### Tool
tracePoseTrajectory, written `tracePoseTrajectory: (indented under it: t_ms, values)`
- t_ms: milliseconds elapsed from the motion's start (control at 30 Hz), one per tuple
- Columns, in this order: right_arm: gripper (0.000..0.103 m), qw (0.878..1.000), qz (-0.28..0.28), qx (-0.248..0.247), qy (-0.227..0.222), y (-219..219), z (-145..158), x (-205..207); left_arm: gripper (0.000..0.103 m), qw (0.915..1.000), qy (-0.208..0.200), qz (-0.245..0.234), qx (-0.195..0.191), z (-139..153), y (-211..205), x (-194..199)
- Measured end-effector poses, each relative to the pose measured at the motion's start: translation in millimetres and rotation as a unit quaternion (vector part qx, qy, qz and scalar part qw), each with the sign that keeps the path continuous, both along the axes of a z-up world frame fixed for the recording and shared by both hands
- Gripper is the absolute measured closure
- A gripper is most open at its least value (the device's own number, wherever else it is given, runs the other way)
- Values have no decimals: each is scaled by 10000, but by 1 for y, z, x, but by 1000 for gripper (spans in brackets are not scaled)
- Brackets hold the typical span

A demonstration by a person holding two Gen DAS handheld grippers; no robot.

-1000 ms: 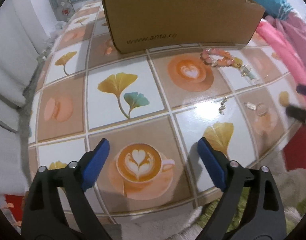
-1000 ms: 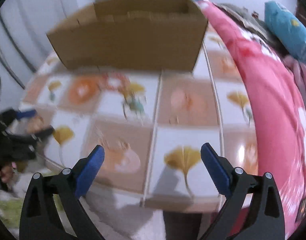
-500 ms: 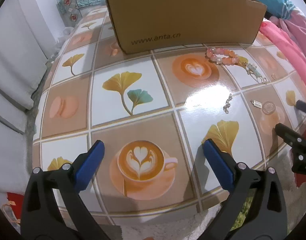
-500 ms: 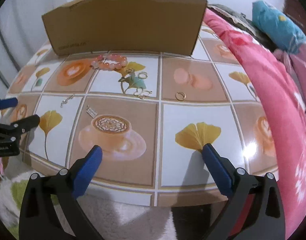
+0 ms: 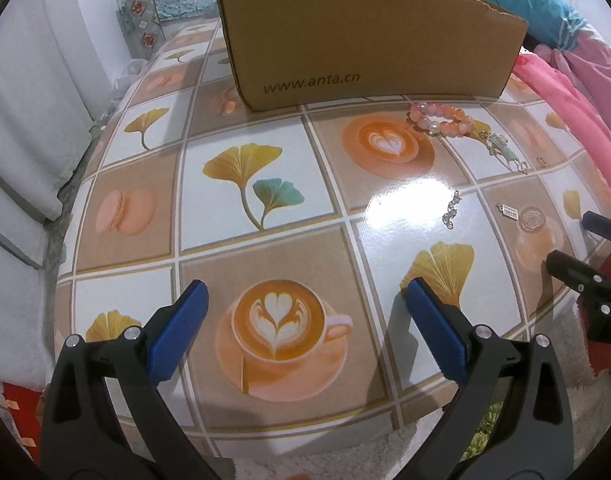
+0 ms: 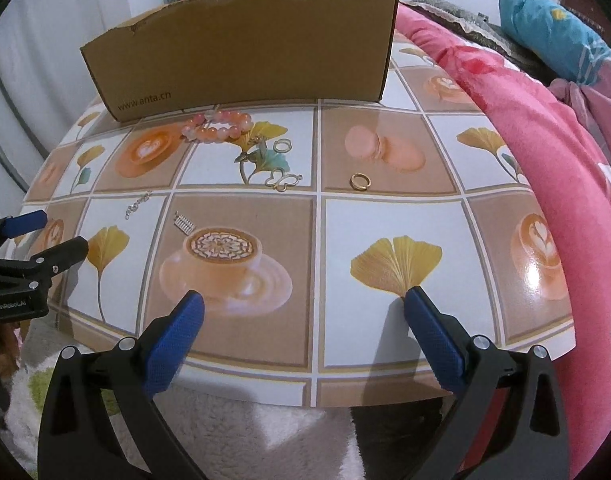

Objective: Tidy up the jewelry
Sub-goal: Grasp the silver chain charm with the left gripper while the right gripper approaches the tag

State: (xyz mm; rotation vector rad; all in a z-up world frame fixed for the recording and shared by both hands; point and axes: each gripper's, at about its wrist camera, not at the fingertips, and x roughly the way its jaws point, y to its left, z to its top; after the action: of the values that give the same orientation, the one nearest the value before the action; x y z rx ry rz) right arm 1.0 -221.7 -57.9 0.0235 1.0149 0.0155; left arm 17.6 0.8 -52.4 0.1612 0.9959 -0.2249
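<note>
Left wrist view, cardboard box [image 5: 369, 40] printed "www.anta.cn", left gripper [image 5: 305, 320] fingers wide apart, empty, right gripper [image 6: 303, 320] likewise.

One box [image 6: 241, 44] — two rings [image 6: 360, 181] — one bracelet [image 6: 217, 127].

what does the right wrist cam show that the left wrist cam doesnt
Only the right wrist view gives a clear look at the silver ring and the butterfly charm.

Only the left wrist view shows the white cushions left of the table.

Both show the cardboard box, the pink bead bracelet, the gold ring, the small chain and the rectangular charm.
</note>
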Motion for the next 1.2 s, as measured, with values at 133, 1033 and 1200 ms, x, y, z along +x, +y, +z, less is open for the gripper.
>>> tracePoseTrajectory:
  t_ms: [133, 1033, 1200]
  values:
    - [6, 9999, 74, -92, -11, 2, 2, 1, 7, 10000, -63, -19, -33, -1, 1, -2]
    - [52, 9934, 474, 877, -559, 5, 17, 12, 59, 9872, -618, -1299, -689, 23, -35, -9]
    - [55, 9932, 472, 931, -524, 4, 13, 12, 79, 9854, -559, -1529, -498, 19, -47, -5]
